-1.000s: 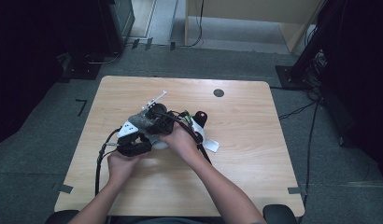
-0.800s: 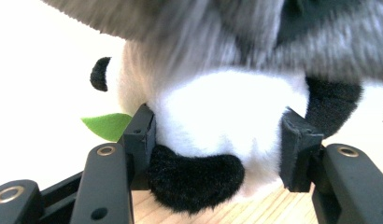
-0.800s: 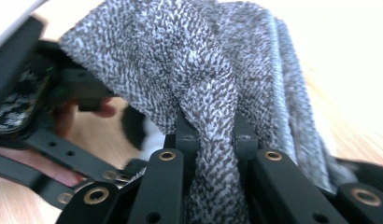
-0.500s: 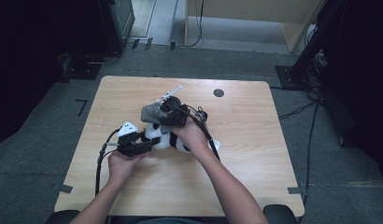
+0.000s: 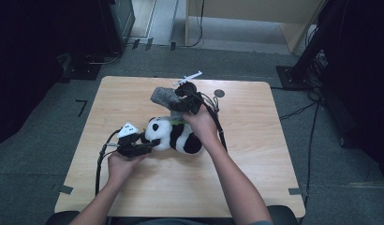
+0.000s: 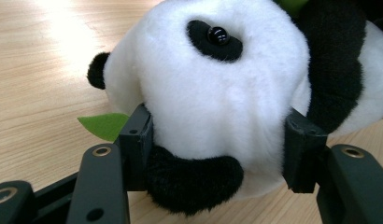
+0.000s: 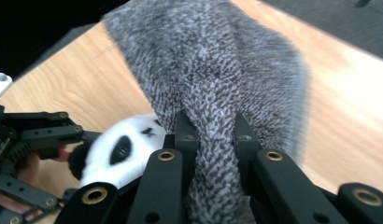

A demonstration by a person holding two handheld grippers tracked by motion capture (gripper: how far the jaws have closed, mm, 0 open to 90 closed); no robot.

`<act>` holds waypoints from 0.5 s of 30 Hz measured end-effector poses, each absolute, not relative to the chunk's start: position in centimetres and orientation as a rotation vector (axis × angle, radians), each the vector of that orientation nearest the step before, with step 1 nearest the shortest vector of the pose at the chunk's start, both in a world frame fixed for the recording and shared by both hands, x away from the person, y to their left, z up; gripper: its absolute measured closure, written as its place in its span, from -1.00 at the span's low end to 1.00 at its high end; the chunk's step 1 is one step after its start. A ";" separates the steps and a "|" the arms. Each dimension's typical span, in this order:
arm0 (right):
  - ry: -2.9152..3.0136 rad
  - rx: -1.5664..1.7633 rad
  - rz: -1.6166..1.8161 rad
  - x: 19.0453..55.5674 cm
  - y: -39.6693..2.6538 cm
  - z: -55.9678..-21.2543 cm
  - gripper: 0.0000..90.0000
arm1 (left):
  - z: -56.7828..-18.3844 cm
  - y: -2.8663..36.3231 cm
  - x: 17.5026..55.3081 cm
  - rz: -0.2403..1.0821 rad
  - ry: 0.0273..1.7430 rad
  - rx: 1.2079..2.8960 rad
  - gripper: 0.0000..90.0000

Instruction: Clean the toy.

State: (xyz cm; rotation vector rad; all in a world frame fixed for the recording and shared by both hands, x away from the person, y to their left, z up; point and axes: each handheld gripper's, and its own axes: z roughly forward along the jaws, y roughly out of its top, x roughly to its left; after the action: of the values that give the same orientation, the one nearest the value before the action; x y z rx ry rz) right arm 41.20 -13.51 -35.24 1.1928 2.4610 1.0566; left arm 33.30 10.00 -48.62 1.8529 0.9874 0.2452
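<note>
Right gripper (image 7: 210, 128): jaws pinched tight on a fold of grey knitted cloth (image 7: 217, 70), the fabric bunched between the pads and fanning out above them. In the high view this gripper (image 5: 188, 96) is raised over the far middle of the table (image 5: 274, 187), the cloth (image 5: 164, 97) hanging off its left side, clear of the wood. Compared with a second ago, the right hand has carried the cloth up and away from the person; earlier it sat low, right on top of the toy.

Left gripper (image 6: 217, 154): jaws part-spread and pressed against both sides of the panda plush (image 6: 217, 93) at its white head, one pad by the black ear. They have just been easing apart a little, the head still between them. A green felt leaf (image 6: 105, 125) pokes out beside the left pad.

High view: left gripper (image 5: 150, 144) holds its place at the near left; the panda (image 5: 173, 136) lies on its side mid-table, now uncovered, where the cloth hid part of it before.
</note>
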 end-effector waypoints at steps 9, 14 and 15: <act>2.477 1.149 1.173 39.1 -15.8 -33.2 0.76 | -48.4 9.9 33.4 0.240 0.995 1.858 -0.11; 2.601 1.082 1.149 37.4 -14.5 -36.0 0.76 | -48.3 9.9 33.3 0.233 1.007 1.861 -0.10; 2.639 1.065 1.122 37.2 -14.1 -36.9 0.77 | -48.3 9.9 33.3 0.233 1.007 1.865 -0.10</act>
State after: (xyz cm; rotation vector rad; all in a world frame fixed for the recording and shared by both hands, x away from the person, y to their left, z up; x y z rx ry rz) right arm 37.24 -14.10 -36.87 1.0654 2.6388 1.1222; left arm 33.34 9.90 -48.33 1.8649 1.0066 0.2331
